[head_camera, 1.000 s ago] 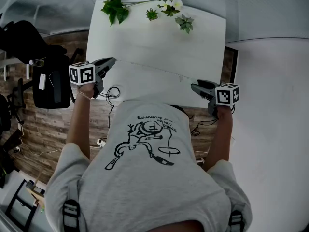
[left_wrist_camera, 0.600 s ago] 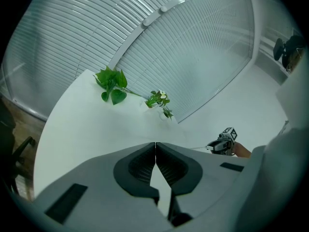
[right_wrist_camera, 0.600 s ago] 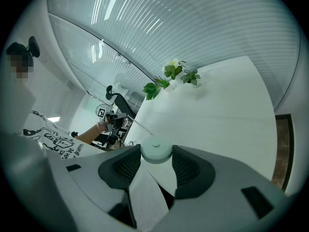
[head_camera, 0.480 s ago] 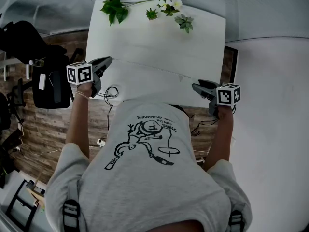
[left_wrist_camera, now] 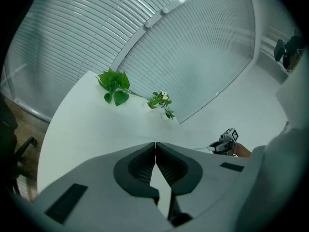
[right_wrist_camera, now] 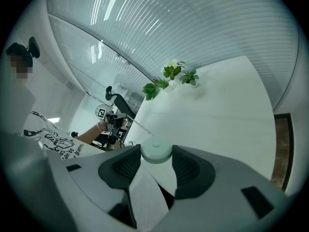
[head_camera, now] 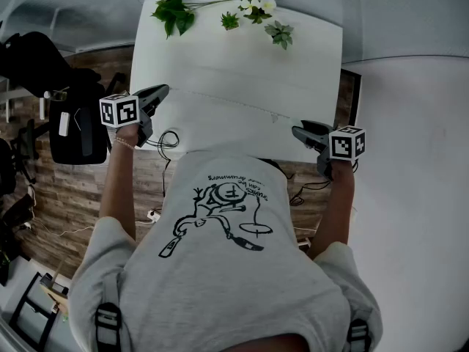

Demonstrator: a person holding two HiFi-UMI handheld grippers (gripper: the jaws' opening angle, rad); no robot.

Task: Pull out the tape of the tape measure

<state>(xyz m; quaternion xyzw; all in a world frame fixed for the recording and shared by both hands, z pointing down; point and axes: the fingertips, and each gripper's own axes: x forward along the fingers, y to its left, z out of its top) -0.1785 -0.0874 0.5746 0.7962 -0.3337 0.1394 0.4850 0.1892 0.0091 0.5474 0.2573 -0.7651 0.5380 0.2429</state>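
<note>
White round tape measure [right_wrist_camera: 155,150] clamped in the right claw [right_wrist_camera: 157,153], lower centre of frame; left claw [left_wrist_camera: 155,145] pinched together on the thin tape [head_camera: 227,102]; tape runs straight across the worktop [head_camera: 242,57].

Left gripper [head_camera: 165,90] slightly farther left, right gripper [head_camera: 296,131] with tape measure [right_wrist_camera: 155,152] barely farther right, tape [head_camera: 234,105] longer.

Head view: from high, steeply down onto white rectangular desk [head_camera: 242,72]. Left, right gripper views: low at near desk corners, facing inward across it. All share far-edge green leafy sprigs [head_camera: 173,13].
</note>
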